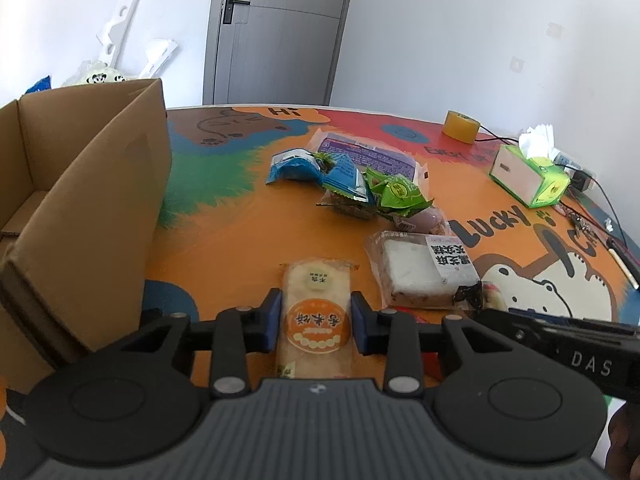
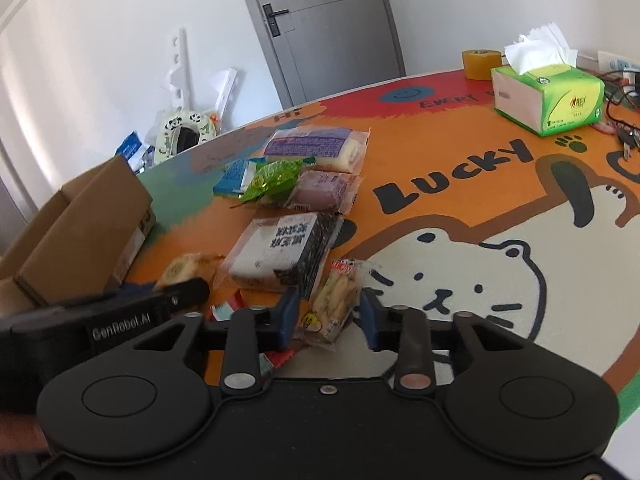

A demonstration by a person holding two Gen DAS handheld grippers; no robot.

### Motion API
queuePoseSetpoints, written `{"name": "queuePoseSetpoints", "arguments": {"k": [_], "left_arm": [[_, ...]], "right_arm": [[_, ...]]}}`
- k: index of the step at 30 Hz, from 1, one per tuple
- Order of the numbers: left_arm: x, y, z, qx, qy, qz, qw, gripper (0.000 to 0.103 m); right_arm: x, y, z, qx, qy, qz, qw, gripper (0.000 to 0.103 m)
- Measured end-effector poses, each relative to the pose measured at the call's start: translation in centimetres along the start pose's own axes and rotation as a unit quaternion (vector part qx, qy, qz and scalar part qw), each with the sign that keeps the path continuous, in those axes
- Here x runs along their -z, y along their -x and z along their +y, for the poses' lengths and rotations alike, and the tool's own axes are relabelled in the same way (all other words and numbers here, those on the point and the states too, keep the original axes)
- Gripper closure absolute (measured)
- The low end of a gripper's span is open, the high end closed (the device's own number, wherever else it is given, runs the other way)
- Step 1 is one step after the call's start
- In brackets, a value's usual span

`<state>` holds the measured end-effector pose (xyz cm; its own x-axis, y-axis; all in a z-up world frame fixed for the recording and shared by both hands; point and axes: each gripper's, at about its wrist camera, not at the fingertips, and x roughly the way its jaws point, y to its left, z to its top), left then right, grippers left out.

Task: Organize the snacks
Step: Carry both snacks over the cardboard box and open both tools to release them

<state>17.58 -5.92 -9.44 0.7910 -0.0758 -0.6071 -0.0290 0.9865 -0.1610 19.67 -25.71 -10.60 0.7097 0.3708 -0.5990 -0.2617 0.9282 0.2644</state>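
A rice cracker (image 1: 315, 320) is pinched by the left gripper (image 1: 316, 322) beside the box (image 1: 92, 216), a clear snack bag (image 2: 334, 304) clamped in the right gripper (image 2: 330, 316) over the bench (image 2: 460, 200)

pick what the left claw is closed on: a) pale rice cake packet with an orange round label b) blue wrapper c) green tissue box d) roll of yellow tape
a: in the left wrist view the left claw has its blue pads pressed on both sides of the rice cake packet.
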Motion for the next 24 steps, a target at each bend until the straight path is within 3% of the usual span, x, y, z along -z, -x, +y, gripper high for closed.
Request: {"name": "queuePoseSetpoints", "arguments": {"k": [8,24], "left_arm": [[-0.2,1.6,-0.2,0.009,0.006,-0.007,0.9999,0.069],[-2.9,8.0,-0.6,0.023,0.009,-0.083,0.9963,0.069]], "right_arm": [[0.2,1.4,-0.8,-0.009,-0.023,-0.007,1.000,0.083],[-2.1,5.7,1.5,-0.044,-0.022,-0.076,0.996,0.083]]}}
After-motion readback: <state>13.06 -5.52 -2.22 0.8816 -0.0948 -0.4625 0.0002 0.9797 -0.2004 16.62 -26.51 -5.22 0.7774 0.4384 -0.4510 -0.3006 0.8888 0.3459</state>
